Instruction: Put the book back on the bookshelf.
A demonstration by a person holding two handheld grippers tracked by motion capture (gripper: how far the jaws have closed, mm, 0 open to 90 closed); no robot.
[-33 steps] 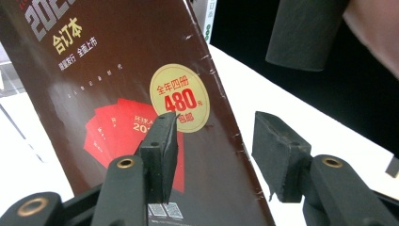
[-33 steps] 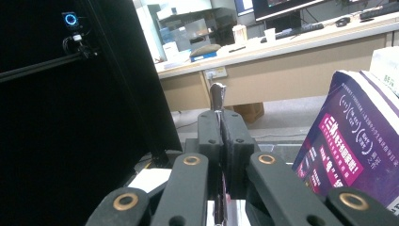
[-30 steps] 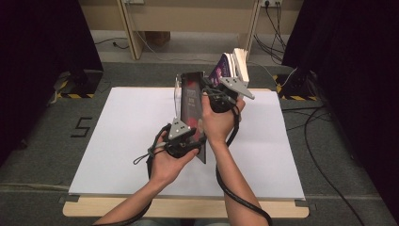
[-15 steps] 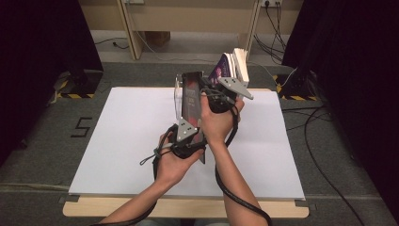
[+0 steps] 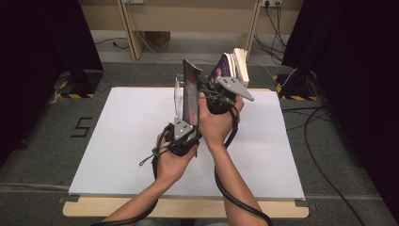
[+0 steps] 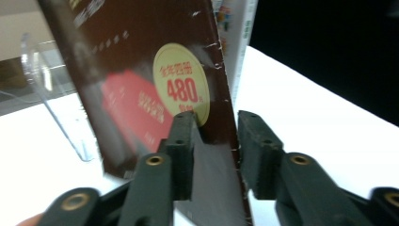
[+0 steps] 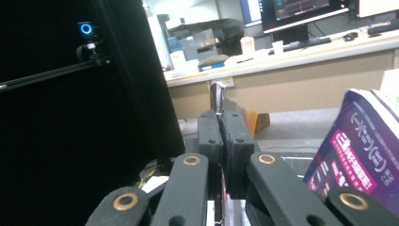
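The right gripper (image 7: pixel 221 141) has its jaws pressed flat together on the top edge of a thin dark magazine (image 5: pixel 190 92), which stands on end between the two pads; in the right gripper view the magazine's edge rises just above the jaw tips. The left gripper (image 6: pixel 214 141) sits at the magazine's lower corner; its jaws have just been closing and now stand partly open, one on each side of the glossy cover beside a round yellow price sticker (image 6: pixel 181 82), the left pad touching the cover and the right pad still a little apart from the edge.

In the high view the magazine is lifted clear of the desk (image 5: pixel 117 141), tilted slightly, with the right gripper (image 5: pixel 211 101) at its upper part and the left gripper (image 5: pixel 186 134) below it, nearer the person. Just behind the magazine a clear plastic stand (image 5: pixel 178 96) rests on the desk's white top. To the right of the magazine, at the far edge of the desk, a row of books (image 5: pixel 233 66) stands leaning, the nearest one with a purple cover (image 7: pixel 362 160). A black cable (image 5: pixel 235 188) trails from the right gripper along the forearm
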